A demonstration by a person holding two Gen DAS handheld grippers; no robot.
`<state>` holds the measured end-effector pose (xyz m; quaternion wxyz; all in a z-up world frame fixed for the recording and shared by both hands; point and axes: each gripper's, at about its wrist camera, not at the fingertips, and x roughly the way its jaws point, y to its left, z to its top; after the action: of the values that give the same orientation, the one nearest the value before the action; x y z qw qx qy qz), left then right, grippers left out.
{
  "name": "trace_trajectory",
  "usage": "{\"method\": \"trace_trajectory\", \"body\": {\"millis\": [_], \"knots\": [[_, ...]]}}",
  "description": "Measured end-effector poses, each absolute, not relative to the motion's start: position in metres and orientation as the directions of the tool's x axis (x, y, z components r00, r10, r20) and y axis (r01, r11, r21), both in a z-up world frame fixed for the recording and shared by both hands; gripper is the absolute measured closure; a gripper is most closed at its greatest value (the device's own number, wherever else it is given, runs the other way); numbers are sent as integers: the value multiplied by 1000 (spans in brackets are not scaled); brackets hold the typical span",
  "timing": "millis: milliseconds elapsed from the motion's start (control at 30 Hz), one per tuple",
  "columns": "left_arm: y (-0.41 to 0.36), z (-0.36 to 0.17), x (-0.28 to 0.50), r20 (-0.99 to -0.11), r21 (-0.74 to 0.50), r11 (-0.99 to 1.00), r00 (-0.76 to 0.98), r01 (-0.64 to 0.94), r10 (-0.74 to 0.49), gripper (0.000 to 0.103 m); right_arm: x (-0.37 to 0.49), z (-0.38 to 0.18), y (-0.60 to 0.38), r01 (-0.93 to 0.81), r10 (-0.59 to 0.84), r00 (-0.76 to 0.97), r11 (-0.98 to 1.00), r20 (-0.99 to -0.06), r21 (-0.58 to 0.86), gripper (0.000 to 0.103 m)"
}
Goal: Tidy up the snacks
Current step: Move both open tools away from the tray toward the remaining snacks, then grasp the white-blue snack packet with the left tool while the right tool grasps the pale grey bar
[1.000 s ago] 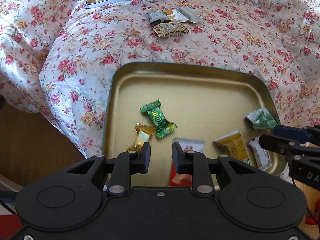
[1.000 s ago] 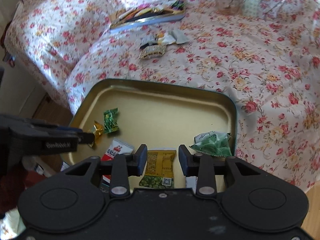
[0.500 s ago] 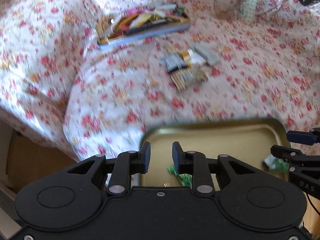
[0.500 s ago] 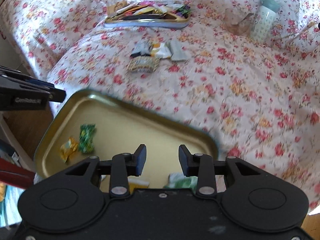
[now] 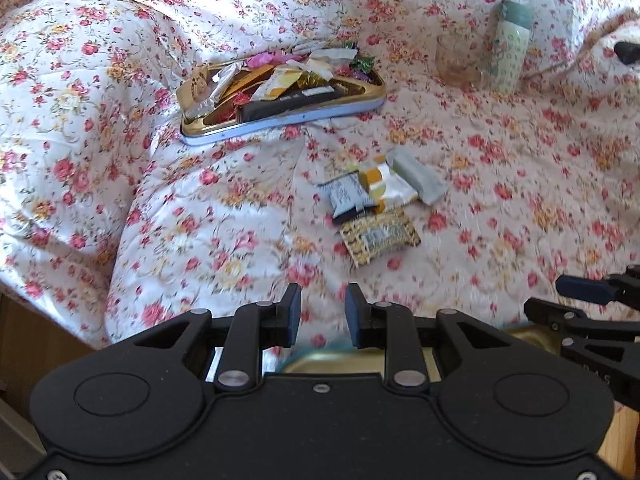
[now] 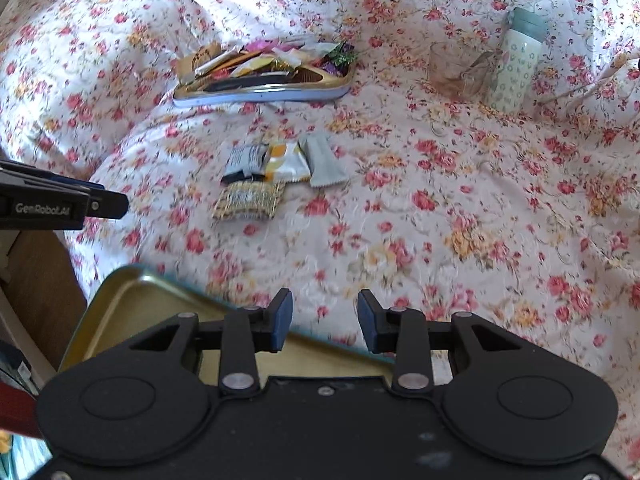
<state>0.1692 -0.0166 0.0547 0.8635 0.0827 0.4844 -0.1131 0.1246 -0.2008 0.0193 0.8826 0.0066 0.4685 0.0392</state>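
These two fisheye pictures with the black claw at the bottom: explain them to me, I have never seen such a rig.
A person holds a two-finger gripper in each hand, and each carries a camera looking along its fingers. One picture looks past the left gripper, the other past the right gripper. Both stand open and hold nothing. They look down on a floral bedspread. On it lie a full snack tin, a few loose snack packets, a glass cup and a pale bottle. A gold tray sits nearest, its contents hidden.
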Motion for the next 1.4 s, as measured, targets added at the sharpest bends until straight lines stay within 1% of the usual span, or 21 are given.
{"method": "trace_trajectory", "body": {"millis": [400, 633, 733, 867, 1167, 1233, 1300, 1400], "knots": [[-15, 29, 209, -810, -39, 958, 553, 283, -196, 68, 165, -4, -207, -24, 94, 590, 995, -802, 99, 66], [-25, 9, 220, -760, -16, 945, 610, 328, -225, 68, 185, -17, -206, -37, 93, 642, 995, -761, 90, 66], [-31, -1, 225, -746, -8, 936, 622, 351, -239, 68, 194, -23, -204, -57, 85, 668, 996, -739, 63, 66], [-37, -15, 235, -758, -24, 929, 599, 369, -257, 68, 206, -30, -201, -94, 86, 690, 995, -719, 29, 66], [-40, -38, 257, -785, -39, 938, 571, 345, -242, 68, 234, -43, -198, -113, 93, 691, 993, -717, 20, 66], [-40, -41, 260, -784, -30, 938, 573, 347, -237, 67, 239, -45, -197, -113, 93, 693, 993, -715, 20, 65], [-40, -44, 263, -782, -16, 938, 581, 346, -227, 64, 241, -46, -196, -120, 93, 699, 993, -709, 12, 65], [-38, -46, 271, -776, -15, 944, 591, 329, -219, 64, 245, -47, -194, -123, 87, 708, 992, -701, 0, 65]]}}
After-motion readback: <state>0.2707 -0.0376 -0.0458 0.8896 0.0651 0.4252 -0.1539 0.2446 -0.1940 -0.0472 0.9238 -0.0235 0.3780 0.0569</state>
